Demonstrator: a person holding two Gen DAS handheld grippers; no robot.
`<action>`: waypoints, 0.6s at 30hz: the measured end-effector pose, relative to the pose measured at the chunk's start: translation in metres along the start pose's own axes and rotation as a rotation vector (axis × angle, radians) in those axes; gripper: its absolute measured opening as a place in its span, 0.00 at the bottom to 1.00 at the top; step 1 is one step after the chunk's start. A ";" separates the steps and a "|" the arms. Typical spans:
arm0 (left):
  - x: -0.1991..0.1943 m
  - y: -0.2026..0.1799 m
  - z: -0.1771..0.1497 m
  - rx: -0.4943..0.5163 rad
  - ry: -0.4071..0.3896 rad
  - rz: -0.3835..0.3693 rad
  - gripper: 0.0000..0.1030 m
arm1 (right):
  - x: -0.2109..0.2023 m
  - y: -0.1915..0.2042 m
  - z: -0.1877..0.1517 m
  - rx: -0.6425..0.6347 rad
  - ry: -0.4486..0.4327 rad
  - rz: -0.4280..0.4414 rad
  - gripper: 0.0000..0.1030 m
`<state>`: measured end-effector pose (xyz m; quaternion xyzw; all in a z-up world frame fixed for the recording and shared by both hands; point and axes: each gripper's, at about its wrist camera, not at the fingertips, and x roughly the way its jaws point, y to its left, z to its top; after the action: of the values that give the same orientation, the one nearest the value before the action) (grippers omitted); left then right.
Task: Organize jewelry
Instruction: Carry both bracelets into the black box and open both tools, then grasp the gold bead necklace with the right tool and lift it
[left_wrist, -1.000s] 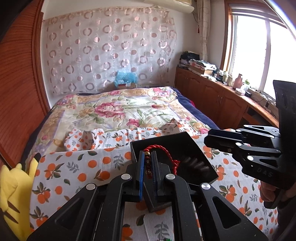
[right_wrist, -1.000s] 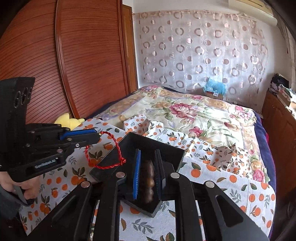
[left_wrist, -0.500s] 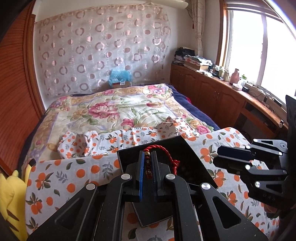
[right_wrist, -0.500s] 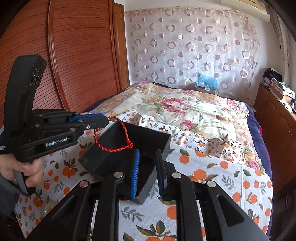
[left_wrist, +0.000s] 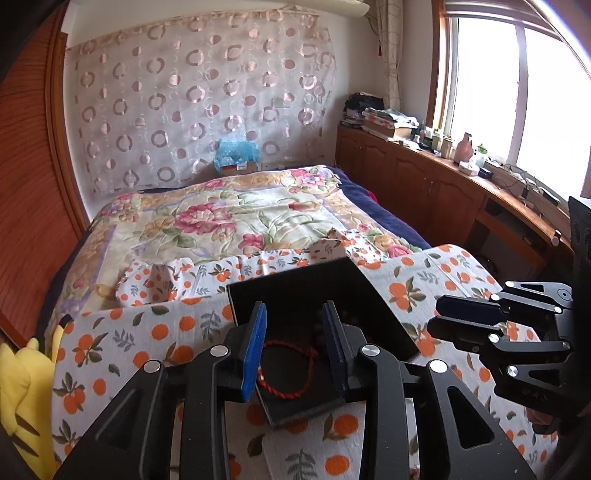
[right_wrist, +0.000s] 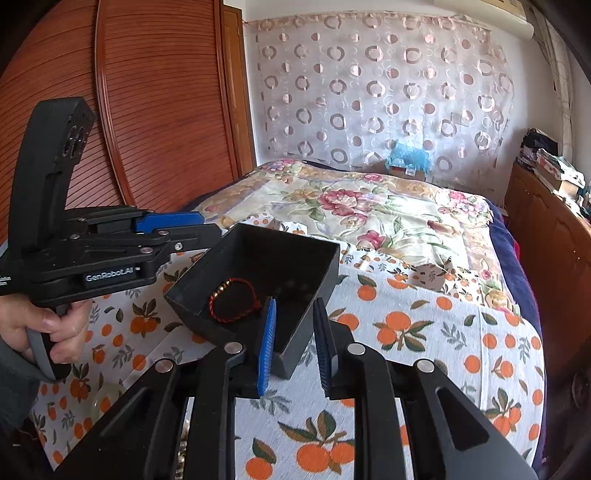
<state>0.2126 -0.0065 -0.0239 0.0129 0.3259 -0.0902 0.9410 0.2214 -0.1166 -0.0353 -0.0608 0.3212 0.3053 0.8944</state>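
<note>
A black open box (right_wrist: 306, 254) (left_wrist: 314, 291) stands on the orange-print cloth. A red cord bracelet (right_wrist: 232, 301) with small gold beads lies on the box floor; it also shows in the left wrist view (left_wrist: 291, 373). My left gripper (left_wrist: 295, 332) is open and empty above the box's near side, jaws apart either side of the bracelet; it also shows in the right wrist view (right_wrist: 199, 227). My right gripper (right_wrist: 293, 330) is open and empty at the box's near corner; it also shows in the left wrist view (left_wrist: 454, 314).
The orange-print cloth (right_wrist: 424, 332) covers the near end of a bed with a floral quilt (left_wrist: 229, 218). A yellow plush toy (left_wrist: 22, 387) lies at the left edge. A pale round bead (right_wrist: 101, 400) rests on the cloth. Wooden cabinets (left_wrist: 424, 184) run along the right.
My left gripper has opened and let go of the red bracelet, which now lies in the box. My right gripper has opened too. Dark beads it held a second ago are gone from between its fingers.
</note>
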 end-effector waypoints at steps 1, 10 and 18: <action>-0.004 -0.001 -0.002 0.002 -0.002 0.001 0.31 | -0.002 0.001 -0.003 0.004 0.000 0.000 0.22; -0.035 -0.004 -0.029 0.003 -0.016 0.005 0.33 | -0.022 0.019 -0.023 0.015 -0.010 -0.008 0.27; -0.056 -0.007 -0.052 0.007 -0.022 0.001 0.33 | -0.038 0.036 -0.039 0.012 -0.011 -0.019 0.28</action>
<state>0.1367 0.0001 -0.0300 0.0154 0.3154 -0.0909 0.9445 0.1560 -0.1184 -0.0397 -0.0568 0.3175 0.2951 0.8994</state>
